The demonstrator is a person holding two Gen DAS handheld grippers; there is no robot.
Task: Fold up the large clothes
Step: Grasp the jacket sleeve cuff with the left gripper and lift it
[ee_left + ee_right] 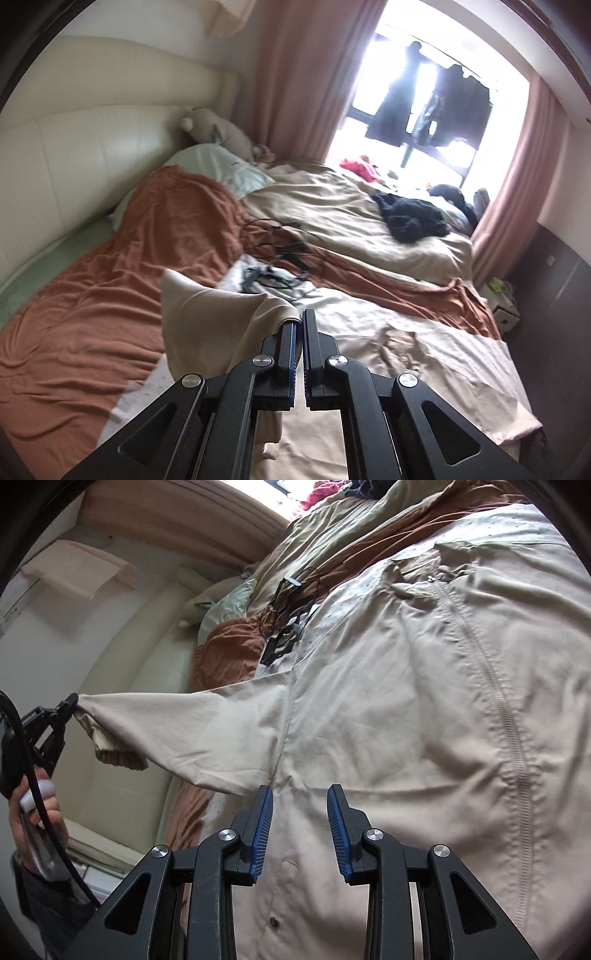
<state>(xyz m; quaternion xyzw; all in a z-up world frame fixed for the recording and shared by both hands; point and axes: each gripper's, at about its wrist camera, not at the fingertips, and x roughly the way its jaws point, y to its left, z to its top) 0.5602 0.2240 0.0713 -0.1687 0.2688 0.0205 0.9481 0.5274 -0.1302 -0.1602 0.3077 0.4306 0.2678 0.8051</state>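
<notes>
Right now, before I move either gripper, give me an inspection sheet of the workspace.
Surface: bed, rumpled rust blanket over it.
Job's things: beige jacket spread flat, zipper closed; sleeve pulled out sideways.
Clutter: black clothes, red garment, pillow, plush toy.
Grippers: left gripper shut on sleeve cuff; right gripper open over the jacket.
Cables: black tangle on the bed beside the jacket.
Surroundings: headboard, pink curtains, bright window.
</notes>
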